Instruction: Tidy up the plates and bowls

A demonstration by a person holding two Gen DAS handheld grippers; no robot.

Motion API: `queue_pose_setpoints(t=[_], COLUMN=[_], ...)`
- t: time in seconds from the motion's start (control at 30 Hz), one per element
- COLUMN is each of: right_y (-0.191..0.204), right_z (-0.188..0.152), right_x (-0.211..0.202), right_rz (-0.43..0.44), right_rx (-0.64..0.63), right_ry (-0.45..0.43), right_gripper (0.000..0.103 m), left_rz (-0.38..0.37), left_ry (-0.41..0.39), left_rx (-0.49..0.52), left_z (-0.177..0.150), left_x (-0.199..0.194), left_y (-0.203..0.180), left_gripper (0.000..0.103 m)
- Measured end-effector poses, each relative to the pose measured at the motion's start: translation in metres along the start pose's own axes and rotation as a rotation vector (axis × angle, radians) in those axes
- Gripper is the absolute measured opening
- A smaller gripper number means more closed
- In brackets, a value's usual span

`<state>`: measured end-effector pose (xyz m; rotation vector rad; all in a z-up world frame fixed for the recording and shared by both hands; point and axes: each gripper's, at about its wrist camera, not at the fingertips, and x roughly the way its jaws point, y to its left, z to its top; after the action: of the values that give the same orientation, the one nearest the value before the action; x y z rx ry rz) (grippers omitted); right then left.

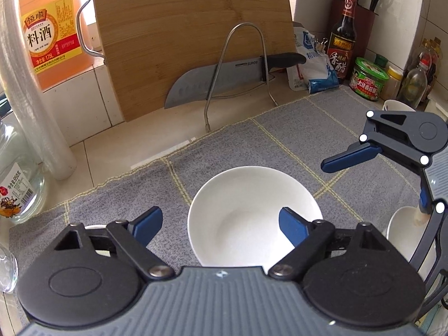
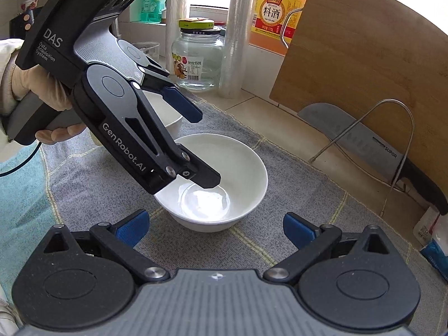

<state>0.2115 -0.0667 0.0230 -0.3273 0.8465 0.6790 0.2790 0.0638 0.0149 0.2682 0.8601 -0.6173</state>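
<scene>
The left gripper (image 2: 205, 147) straddles the near rim of the white bowl (image 2: 238, 162) on the grey mat (image 2: 308, 210), jaws apart, not yet pinching; the right gripper (image 2: 215, 229) waits beside it, open and empty. A square, firm pinch on the rim looks wise.

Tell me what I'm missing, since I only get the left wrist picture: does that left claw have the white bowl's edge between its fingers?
Observer: Yes. In the right wrist view, one finger of the left claw dips inside the white bowl. The other finger stays outside the rim, and the pads are not pressing on it.
Operator: Is anything behind that claw?
Observer: A second bowl, also white, sits on the grey mat just behind it, mostly hidden by the claw.
Operator: And who holds the thing?
Observer: A gloved hand grips its handle.
</scene>
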Motion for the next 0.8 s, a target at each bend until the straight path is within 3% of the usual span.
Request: queue_pose_setpoints(t=[0.27, 0.47, 0.8], right_y=[0.003, 0.003, 0.003], right_z=[0.003, 0.003, 0.005], right_x=[0.017, 0.024, 0.025], right_rz=[0.033, 0.048, 0.051], right_rx=[-0.015, -0.017, -0.017], right_ry=[0.025, 0.040, 0.037], right_gripper=[0.098, 0.086, 0.082], left_rz=[-0.025, -0.052, -0.095], left_ry=[0.034, 0.051, 0.056], left_rx=[-0.008, -0.020, -0.034], left_z=[0.000, 0.000, 0.000], left_x=[0.009, 0.012, 0.015], left_y=[0.003, 0.006, 0.008], left_gripper=[0.077, 0.066, 0.064])
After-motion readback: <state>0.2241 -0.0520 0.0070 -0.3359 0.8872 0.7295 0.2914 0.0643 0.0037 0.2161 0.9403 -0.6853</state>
